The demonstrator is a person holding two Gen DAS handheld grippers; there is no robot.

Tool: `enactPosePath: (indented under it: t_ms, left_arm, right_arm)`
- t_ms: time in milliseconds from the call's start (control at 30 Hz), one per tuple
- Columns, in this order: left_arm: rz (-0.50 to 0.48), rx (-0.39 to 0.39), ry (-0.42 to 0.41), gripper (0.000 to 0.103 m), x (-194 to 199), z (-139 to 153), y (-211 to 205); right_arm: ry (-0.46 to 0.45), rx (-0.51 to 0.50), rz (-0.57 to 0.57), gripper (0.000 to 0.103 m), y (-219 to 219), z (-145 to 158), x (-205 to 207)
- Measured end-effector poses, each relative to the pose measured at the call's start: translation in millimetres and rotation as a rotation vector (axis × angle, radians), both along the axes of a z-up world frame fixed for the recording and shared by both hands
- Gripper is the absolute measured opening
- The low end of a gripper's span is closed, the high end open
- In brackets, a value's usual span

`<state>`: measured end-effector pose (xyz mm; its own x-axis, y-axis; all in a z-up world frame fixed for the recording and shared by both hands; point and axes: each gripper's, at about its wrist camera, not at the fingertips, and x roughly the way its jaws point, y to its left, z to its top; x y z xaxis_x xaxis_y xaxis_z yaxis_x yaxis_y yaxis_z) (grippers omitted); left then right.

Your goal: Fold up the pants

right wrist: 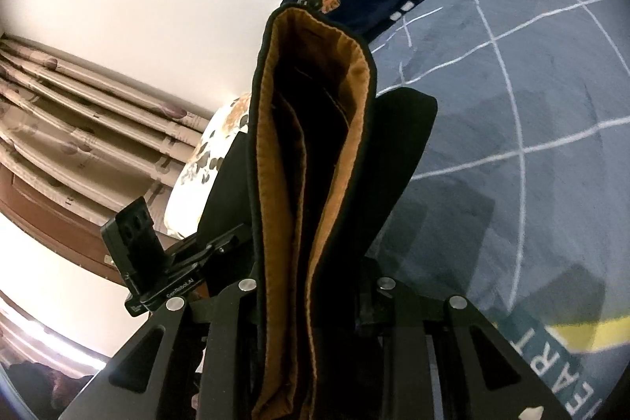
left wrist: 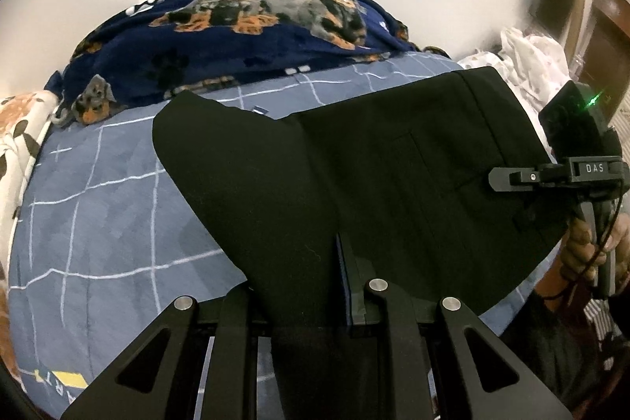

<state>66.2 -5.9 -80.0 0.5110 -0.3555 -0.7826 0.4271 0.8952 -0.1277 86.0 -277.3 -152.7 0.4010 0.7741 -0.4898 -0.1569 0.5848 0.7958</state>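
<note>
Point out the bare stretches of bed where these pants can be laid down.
Free: the blue grid sheet left of the black pants, bordered behind by the dog-print blanket and at far left by the floral pillow. Crowded: the right edge, with white crumpled cloth and the right gripper.

Black pants (left wrist: 354, 160) lifted over blue grid bedsheet (left wrist: 98, 207). Left gripper (left wrist: 315, 302) clamped on near fabric edge. Right gripper (left wrist: 508, 180) pinches pants' right edge. Dog-print blanket (left wrist: 236, 26) lies far side.
</note>
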Motion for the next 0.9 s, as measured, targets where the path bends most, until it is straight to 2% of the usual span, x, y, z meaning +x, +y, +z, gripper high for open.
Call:
enactPosePath:
  t_ms: [900]
  left_arm:
    - [0.131,-0.009,-0.029,0.018,130.1,-9.5,51.8]
  right_arm:
    - [0.023,0.024,0.020,0.024,45.3,-7.5,138.4]
